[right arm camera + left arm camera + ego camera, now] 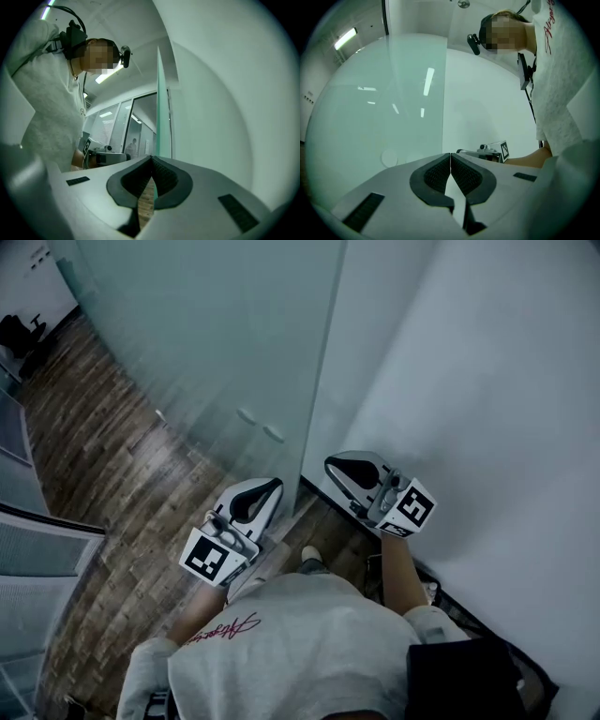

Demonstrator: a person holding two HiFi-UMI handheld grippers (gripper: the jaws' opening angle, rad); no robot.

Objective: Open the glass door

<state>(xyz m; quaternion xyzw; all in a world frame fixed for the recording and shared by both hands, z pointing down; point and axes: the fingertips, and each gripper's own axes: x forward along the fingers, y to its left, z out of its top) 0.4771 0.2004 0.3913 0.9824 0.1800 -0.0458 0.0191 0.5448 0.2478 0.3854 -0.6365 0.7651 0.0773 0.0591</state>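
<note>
The frosted glass door fills the upper left of the head view, with two round fittings low on it. Its vertical edge ends beside the white wall. My left gripper is shut and empty, pointing at the foot of the glass near that edge. In the left gripper view the closed tips face the glass door and a round fitting. My right gripper is shut on nothing, just right of the glass edge. Its own view shows the closed tips below the edge-on glass door.
Dark wood floor runs beyond the glass, with more glass partitions at the left. The white wall stands close on the right. A black bag hangs at the person's right hip. Each gripper sees the other: right gripper, left gripper.
</note>
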